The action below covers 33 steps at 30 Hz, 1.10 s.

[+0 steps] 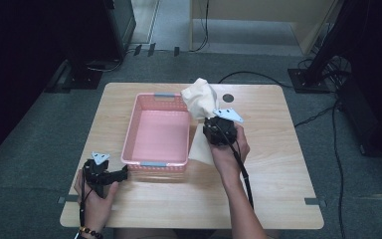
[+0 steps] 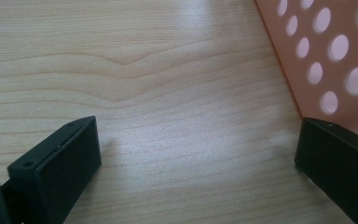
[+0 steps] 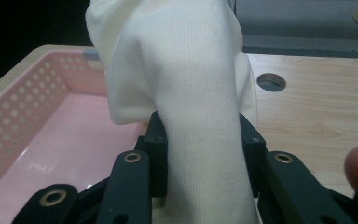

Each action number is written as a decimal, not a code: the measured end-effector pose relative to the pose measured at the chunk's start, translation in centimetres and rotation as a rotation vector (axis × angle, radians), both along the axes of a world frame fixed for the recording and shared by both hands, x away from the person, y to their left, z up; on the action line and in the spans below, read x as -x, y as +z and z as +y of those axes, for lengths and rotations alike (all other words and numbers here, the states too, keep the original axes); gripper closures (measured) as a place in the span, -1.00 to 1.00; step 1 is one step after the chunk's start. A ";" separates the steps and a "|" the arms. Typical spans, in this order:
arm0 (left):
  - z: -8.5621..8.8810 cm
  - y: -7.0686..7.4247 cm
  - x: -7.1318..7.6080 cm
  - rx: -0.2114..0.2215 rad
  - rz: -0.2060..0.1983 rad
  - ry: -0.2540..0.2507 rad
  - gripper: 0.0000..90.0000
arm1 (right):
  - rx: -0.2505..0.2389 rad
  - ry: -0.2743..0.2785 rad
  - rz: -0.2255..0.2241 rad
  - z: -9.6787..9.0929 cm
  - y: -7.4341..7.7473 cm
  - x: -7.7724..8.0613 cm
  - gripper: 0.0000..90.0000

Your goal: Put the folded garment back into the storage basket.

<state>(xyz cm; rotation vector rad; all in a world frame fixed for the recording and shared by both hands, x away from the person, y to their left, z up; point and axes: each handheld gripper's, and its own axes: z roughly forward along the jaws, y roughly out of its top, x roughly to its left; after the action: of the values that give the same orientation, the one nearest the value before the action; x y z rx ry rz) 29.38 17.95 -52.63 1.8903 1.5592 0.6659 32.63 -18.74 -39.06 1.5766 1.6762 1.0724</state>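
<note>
The wooden counter (image 1: 278,164) carries a pink perforated basket (image 1: 156,132). A cream cloth (image 1: 199,99) hangs bunched above the basket's right rim, lifted off the counter and pinched by the right tool (image 3: 200,140). The left tool (image 2: 196,154) rests spread beside the basket's near left corner, gripping nothing.

My tabletop (image 1: 278,164) of pale wood carries a pink basket (image 1: 156,133); a round hole (image 1: 228,97) sits just beyond the basket's far right corner.

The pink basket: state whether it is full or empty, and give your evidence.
Empty. The pink basket's floor lies bare in the high view; the cream cloth hangs clamped in the right gripper beside its right rim.
</note>
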 end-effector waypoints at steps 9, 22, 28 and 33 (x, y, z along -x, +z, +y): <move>0.0 0.0 0.1 -0.002 0.000 -0.001 -1.00 | 0.005 0.054 0.009 3.3 0.4 -0.6 0.47; 0.0 0.0 0.7 -0.002 0.000 -0.009 -1.00 | 0.000 0.107 0.040 7.1 -0.2 -1.7 0.47; 0.1 0.0 1.1 -0.001 0.000 -0.002 -1.00 | -0.005 0.124 0.059 8.6 -0.7 -2.1 0.47; 0.0 0.0 1.1 0.001 0.001 -0.001 -1.00 | -0.011 0.133 0.081 10.0 -1.3 -2.6 0.47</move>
<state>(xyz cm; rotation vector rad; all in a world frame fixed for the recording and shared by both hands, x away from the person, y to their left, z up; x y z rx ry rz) 28.32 17.99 -52.65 1.8911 1.5585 0.6638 35.19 -8.74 -40.31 1.5524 1.8550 1.0978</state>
